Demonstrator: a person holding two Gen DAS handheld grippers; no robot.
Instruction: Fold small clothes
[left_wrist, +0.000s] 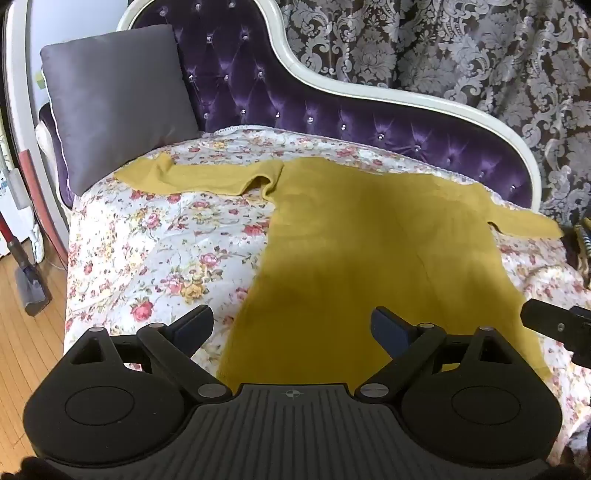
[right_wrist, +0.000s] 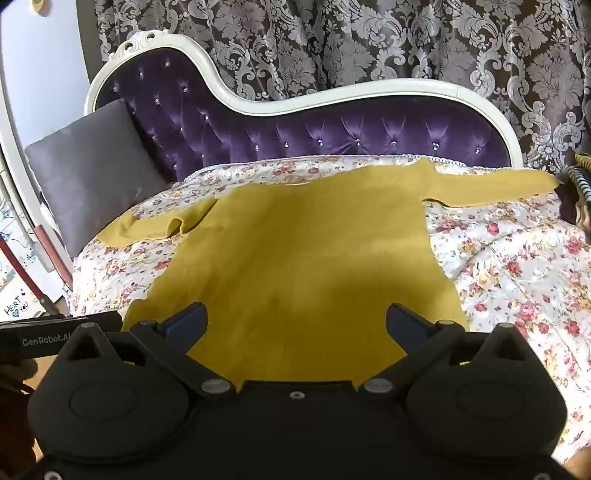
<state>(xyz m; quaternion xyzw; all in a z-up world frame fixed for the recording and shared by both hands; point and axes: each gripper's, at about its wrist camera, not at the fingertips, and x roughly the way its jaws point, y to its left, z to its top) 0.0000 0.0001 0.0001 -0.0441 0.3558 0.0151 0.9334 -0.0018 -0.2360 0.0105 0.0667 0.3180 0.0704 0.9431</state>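
Looking forward along the left gripper (left_wrist: 293, 325), the left wrist view showed both dark fingers spread wide apart with nothing between them, poised over the near hem of a mustard-yellow top (left_wrist: 369, 251). The top lay flat on a floral bedspread (left_wrist: 155, 251) that covered a chaise longue (left_wrist: 332, 110) with purple tufted upholstery and a white curved frame. The body of the top ran from the gripper up toward the chaise back. One sleeve stretched left from the top toward a grey cushion (left_wrist: 114, 99) that leaned against the raised end of the chaise; this sleeve was rumpled near the shoulder. The other sleeve reached right from the top, past the edge of the bedspread. At the right edge of the top, part of the right gripper (left_wrist: 557, 325) entered the view. Behind the chaise hung a damask curtain (left_wrist: 461, 55); left of it, wooden floor (left_wrist: 22, 332) was visible.

In the right wrist view, the right gripper (right_wrist: 295, 321) likewise held its fingers fully apart and empty, hovering above the lower middle of the top (right_wrist: 295, 258). The top lay spread on the bedspread (right_wrist: 517, 258), its collar end nearest the chaise (right_wrist: 332, 133) back. Its left sleeve lay bunched just short of the cushion (right_wrist: 88, 173); its right sleeve extended straight to the right. A black bar of the left gripper (right_wrist: 59, 332), lettered in white, crossed the view left of the top's hem. The curtain (right_wrist: 369, 44) filled the background behind the chaise.
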